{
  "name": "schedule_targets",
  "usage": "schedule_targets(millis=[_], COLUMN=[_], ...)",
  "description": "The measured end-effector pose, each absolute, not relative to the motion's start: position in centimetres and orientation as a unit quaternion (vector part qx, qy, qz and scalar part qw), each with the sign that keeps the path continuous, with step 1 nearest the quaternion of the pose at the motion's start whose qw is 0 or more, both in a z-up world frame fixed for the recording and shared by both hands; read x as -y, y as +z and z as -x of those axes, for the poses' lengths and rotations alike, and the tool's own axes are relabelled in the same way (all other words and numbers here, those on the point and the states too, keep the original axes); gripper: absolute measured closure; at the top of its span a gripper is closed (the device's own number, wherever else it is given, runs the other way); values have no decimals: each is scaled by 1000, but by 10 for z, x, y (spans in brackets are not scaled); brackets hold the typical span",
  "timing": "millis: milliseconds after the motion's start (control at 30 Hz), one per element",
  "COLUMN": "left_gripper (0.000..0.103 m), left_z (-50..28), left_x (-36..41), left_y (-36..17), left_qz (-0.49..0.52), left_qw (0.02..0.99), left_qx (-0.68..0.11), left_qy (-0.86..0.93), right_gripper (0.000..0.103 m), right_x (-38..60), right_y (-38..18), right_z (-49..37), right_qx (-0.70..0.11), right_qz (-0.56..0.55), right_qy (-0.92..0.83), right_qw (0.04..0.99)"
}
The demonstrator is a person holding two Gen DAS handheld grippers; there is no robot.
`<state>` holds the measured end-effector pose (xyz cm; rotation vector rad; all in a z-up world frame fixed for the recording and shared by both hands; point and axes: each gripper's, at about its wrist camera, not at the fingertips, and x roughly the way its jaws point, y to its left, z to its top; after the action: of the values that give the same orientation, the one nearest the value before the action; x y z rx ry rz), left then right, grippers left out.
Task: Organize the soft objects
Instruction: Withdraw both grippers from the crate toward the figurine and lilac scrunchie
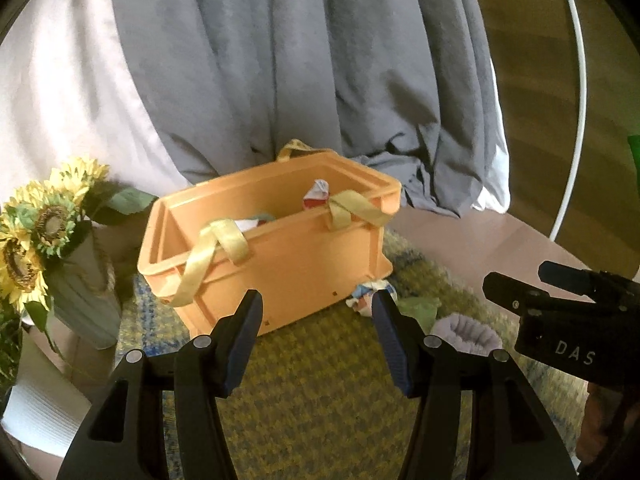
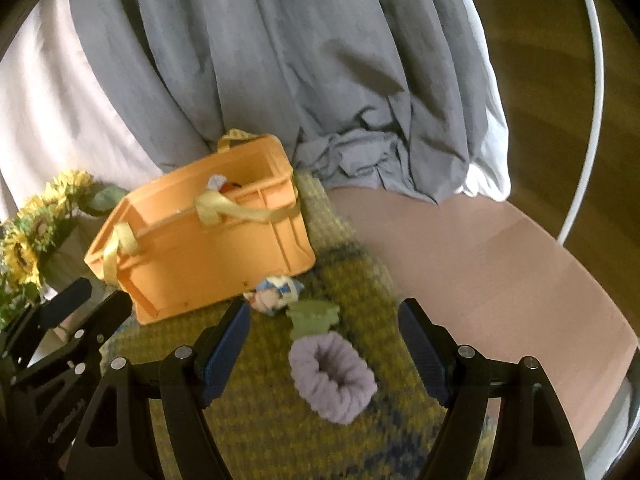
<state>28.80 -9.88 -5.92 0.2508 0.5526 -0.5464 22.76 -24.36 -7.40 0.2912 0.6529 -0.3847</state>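
Both hand-held grippers, left point(image 1: 316, 312) and right point(image 2: 324, 324), gape wide and hold nothing. A lavender scrunchie point(image 2: 333, 380) lies on the yellow woven mat point(image 2: 260, 440) between the right one's fingers, with a green cloth point(image 2: 314, 316) and a patterned cloth point(image 2: 274, 294) just beyond. Farther left stands the orange crate point(image 1: 280, 248) holding soft items, sunflowers point(image 1: 44, 216) to its left.

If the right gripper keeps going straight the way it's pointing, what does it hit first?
Most likely the purple fuzzy scrunchie on the yellow woven mat, lying between the open right gripper's fingers, slightly right of centre. Depth is hard to judge.
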Motion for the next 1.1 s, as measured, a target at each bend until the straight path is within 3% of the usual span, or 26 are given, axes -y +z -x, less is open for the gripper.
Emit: schedule_targets(millis=[1100], left_gripper=[47], left_z=[-335], left_x=[132], left_y=[-138], left_qz=[-194], left_qw=[872], left_qx=[-296], left_qy=[-338], right_gripper=[26], right_x=[234], right_y=[-160], right_z=[-231], right_qx=[-376], right_qz=[-187], right_qy=[-255], right_qw=[871])
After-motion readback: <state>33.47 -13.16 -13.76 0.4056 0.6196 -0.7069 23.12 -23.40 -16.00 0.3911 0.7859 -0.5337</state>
